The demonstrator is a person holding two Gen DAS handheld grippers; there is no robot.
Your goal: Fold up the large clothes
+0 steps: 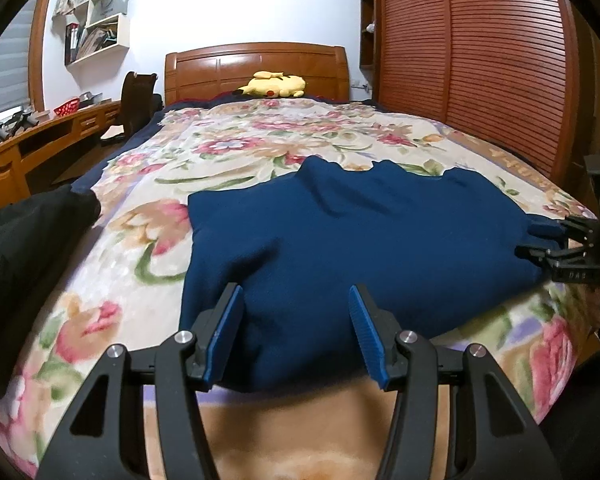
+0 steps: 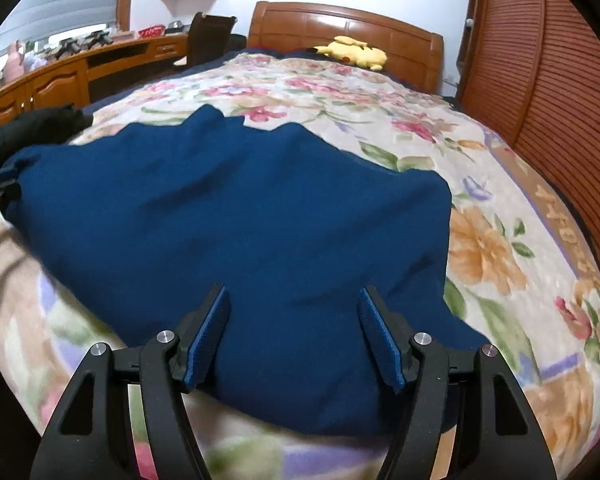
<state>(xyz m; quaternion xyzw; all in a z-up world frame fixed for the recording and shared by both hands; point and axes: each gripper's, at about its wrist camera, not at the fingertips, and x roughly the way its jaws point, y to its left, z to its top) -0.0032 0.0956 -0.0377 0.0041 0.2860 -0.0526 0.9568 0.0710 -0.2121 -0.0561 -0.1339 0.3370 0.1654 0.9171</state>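
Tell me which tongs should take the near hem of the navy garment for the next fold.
Probably either. Both the left tongs and right tongs stand open over the near hem of the navy garment, neither gripping it; a two-handed fold suits best.

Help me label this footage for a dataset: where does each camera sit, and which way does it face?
Left wrist: on the left hand-held gripper, over the blue garment, facing the headboard; its own fingers show, the right hand-held gripper at the frame's right edge.
Right wrist: on the right hand-held gripper, facing likewise over the garment; its own fingers show.
Shared: garment, floral blanket, yellow plush.
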